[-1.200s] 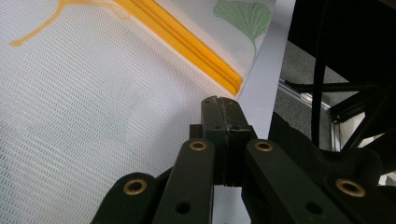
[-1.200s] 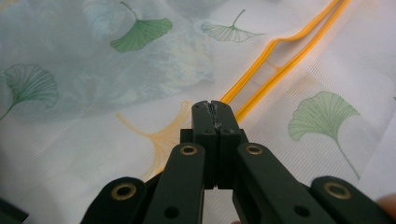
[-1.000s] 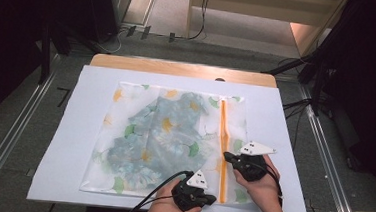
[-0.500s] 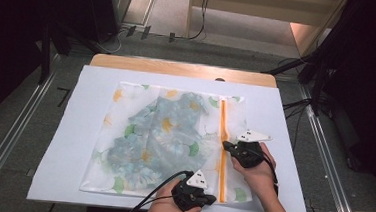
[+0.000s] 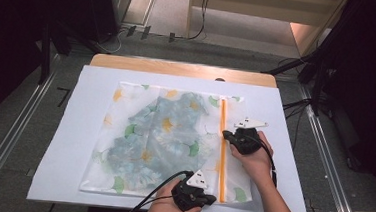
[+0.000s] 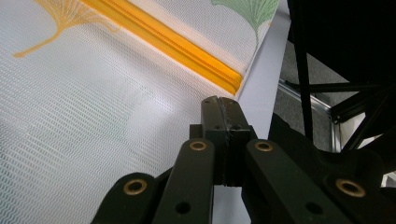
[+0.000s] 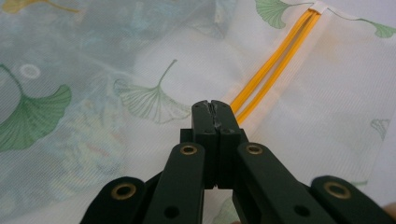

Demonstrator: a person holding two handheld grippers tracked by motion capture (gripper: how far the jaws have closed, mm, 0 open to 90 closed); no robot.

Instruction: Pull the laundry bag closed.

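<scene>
Both tools have jaws pressed together: right tool [image 7: 215, 106] seemingly pinching the orange zipper [image 7: 273, 63], left tool [image 6: 223, 103] on the mesh bag [image 5: 139, 132].

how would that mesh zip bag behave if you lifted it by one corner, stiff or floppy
Probably floppy: the mesh bag lies flat and wrinkled on the white sheet, so it would likely drape. The blue garment seen through it looks soft and might slump toward the low side. Fine mesh seems light, and could slide if pushed.
</scene>
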